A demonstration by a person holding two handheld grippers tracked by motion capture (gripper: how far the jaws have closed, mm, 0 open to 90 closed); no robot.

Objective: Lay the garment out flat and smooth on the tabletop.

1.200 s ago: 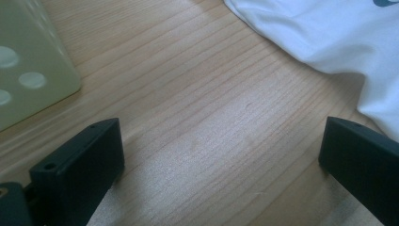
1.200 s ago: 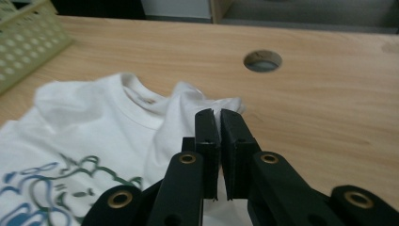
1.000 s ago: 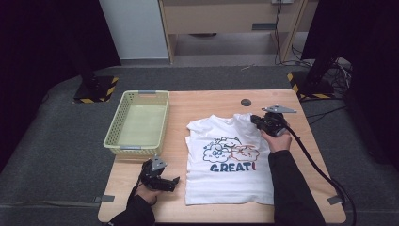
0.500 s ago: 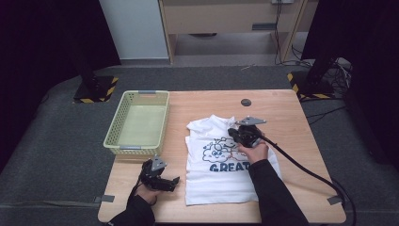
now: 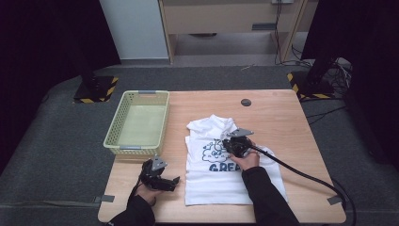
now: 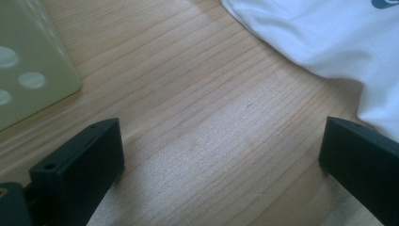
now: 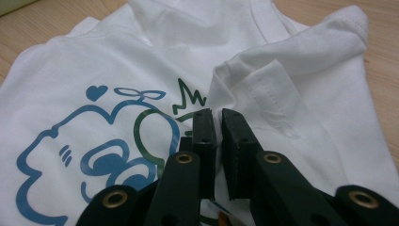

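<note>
Left of T-shirt, yellow basket, open left claw

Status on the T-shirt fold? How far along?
Done: the white printed T-shirt lies flat on the wooden table.

In hand: the right gripper is shut on the right sleeve, which is folded in over the print.

Left: the other sleeve and the body are unfolded, the pale green plastic basket holds nothing, and the left gripper sits open on bare wood beside the shirt.
</note>
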